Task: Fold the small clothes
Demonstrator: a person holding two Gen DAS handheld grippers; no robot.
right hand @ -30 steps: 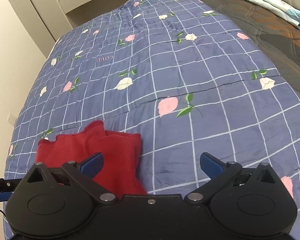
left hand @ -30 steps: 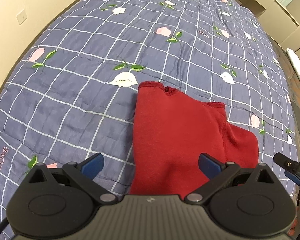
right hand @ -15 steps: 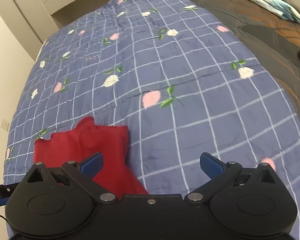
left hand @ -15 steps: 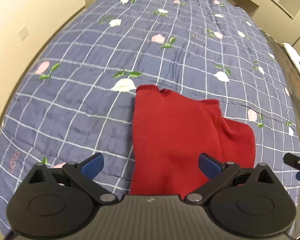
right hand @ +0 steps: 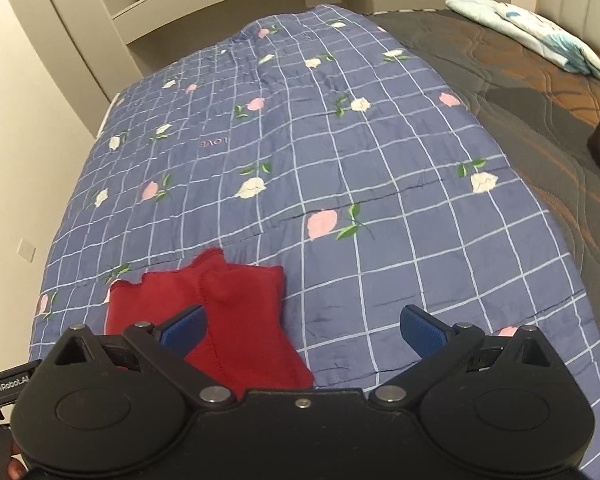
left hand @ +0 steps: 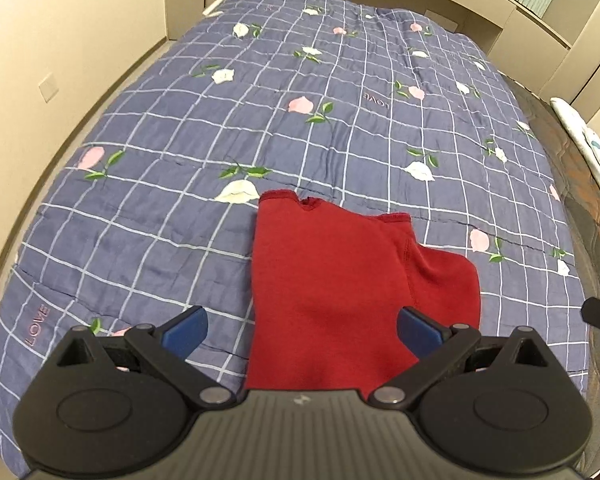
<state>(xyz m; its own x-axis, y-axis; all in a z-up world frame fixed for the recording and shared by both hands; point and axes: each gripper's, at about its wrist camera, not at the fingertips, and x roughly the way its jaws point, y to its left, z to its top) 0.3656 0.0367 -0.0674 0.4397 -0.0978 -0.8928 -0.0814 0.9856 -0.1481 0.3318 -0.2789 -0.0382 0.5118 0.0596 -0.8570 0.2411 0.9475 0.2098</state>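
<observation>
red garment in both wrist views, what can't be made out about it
- Left wrist view: the red garment's near hem is hidden behind the left gripper body.
- Right wrist view: the right gripper's body and left finger cover the garment's near part.
- Neither view shows what kind of garment it is, or the layers under the fold.

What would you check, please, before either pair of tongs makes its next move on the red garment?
1. Left tongs open and empty: ok.
2. Right tongs open and empty: ok.
3. Red garment lying on the blue quilt, free of both tongs: ok.
4. Garment folded flat: not ok, one part sticks out at its right.
5. Garment's near edge in view: cannot tell, the tongs' bodies hide it.
6. Quilt around the garment free of other items: ok.
</observation>
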